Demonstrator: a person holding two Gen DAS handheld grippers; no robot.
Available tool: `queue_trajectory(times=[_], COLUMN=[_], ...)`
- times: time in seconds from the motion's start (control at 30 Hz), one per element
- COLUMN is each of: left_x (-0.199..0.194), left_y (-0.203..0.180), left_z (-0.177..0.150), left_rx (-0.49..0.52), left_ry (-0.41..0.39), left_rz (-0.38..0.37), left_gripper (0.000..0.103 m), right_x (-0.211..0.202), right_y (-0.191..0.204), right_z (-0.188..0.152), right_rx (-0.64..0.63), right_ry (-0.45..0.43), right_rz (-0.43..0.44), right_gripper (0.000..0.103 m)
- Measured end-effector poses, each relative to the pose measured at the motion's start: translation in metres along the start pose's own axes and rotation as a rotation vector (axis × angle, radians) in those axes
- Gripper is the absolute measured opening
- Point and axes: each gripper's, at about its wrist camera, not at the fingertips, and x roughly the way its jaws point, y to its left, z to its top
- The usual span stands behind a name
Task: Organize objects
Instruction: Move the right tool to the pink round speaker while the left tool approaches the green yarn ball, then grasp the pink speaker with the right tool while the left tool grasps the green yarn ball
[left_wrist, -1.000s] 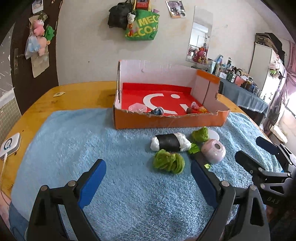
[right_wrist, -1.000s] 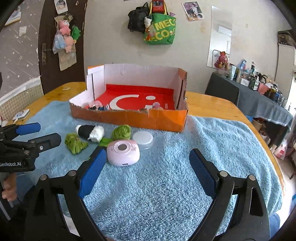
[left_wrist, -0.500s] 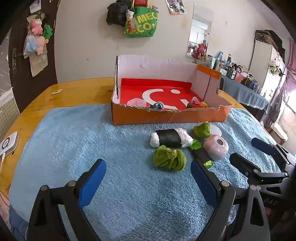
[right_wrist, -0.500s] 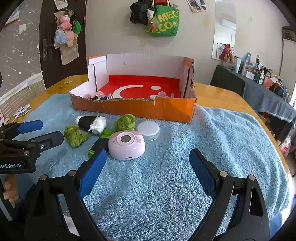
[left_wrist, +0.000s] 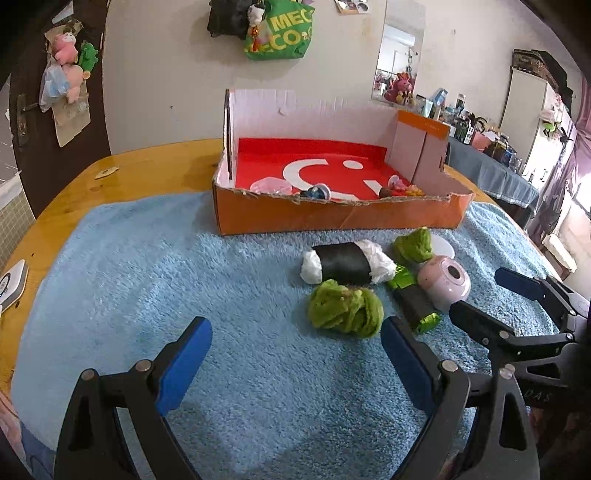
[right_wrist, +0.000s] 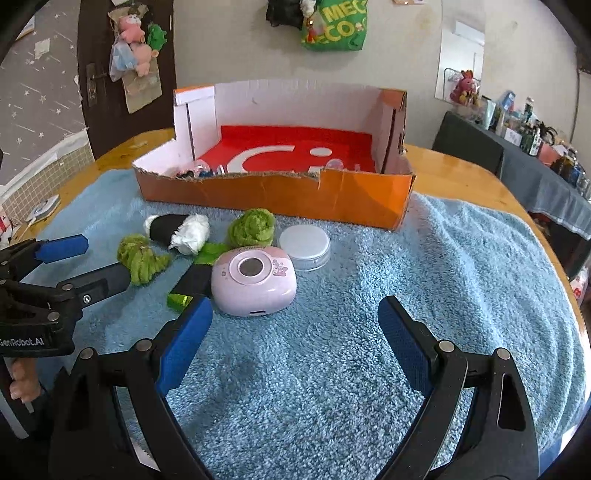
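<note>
An orange cardboard box (left_wrist: 332, 219) (right_wrist: 280, 195) with a red floor holds several small items. In front of it on the blue towel (left_wrist: 184, 295) lie a black-and-white roll (left_wrist: 345, 263) (right_wrist: 177, 230), two green fuzzy balls (left_wrist: 345, 308) (left_wrist: 412, 244), a pink round device (left_wrist: 445, 282) (right_wrist: 255, 280), a white lid (right_wrist: 304, 245) and a black-and-green wrapped piece (left_wrist: 413, 299). My left gripper (left_wrist: 295, 354) is open and empty, just short of the near green ball. My right gripper (right_wrist: 293, 341) is open and empty, just short of the pink device.
The towel covers a round wooden table (left_wrist: 147, 170). A white gadget (left_wrist: 13, 282) lies at the table's left edge. A dark cloth-covered side table with bottles (right_wrist: 535, 166) stands to the right. Bags hang on the far wall.
Both grippers have moved forward toward the objects and the box; the objects look nearer. Both stay open. Nothing on the towel has moved.
</note>
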Motion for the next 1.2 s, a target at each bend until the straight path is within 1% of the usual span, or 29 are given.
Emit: queue_trajectory(times=[0.33, 0.47, 0.53, 0.67, 0.73, 0.87, 0.9, 0.93, 0.97, 1.03, 1.07, 1.13, 1.2], left_x=[0.014, 0.017, 0.018, 0.021, 0.022, 0.022, 0.022, 0.023, 0.023, 0.023, 0.022, 0.022, 0.02], left_y=[-0.005, -0.006, -0.007, -0.009, -0.011, -0.014, -0.015, -0.016, -0.016, -0.018, -0.019, -0.02, -0.023], left_z=[0.007, 0.01, 0.012, 0.014, 0.015, 0.015, 0.015, 0.015, 0.015, 0.014, 0.014, 0.014, 0.013], left_rx=[0.029, 0.036, 0.036, 0.042, 0.049, 0.062, 0.064, 0.067, 0.069, 0.079, 0.085, 0.095, 0.106], left_ry=[0.038, 0.045, 0.046, 0.053, 0.054, 0.053, 0.053, 0.053, 0.052, 0.052, 0.05, 0.049, 0.046], left_rz=[-0.019, -0.03, -0.034, -0.045, -0.049, -0.058, -0.061, -0.062, -0.065, -0.066, -0.067, -0.079, -0.077], left_gripper=[0.092, 0.088, 0.087, 0.083, 0.082, 0.074, 0.073, 0.071, 0.068, 0.067, 0.06, 0.051, 0.048], right_x=[0.016, 0.02, 0.021, 0.022, 0.022, 0.021, 0.021, 0.02, 0.02, 0.019, 0.019, 0.018, 0.017], right_y=[-0.001, -0.001, -0.002, -0.001, 0.001, 0.005, 0.006, 0.006, 0.007, 0.007, 0.007, 0.006, 0.005], right_z=[0.01, 0.015, 0.016, 0.017, 0.017, 0.017, 0.016, 0.016, 0.016, 0.015, 0.015, 0.014, 0.014], right_rx=[-0.009, -0.013, -0.011, -0.015, -0.02, -0.029, -0.029, -0.028, -0.03, -0.031, -0.029, -0.022, -0.017], right_ry=[0.053, 0.064, 0.069, 0.072, 0.075, 0.074, 0.073, 0.069, 0.069, 0.065, 0.063, 0.059, 0.056], right_rz=[0.048, 0.05, 0.059, 0.075, 0.084, 0.094, 0.099, 0.107, 0.11, 0.109, 0.112, 0.12, 0.123], right_gripper=[0.092, 0.091, 0.088, 0.081, 0.073, 0.065, 0.061, 0.055, 0.054, 0.054, 0.054, 0.054, 0.054])
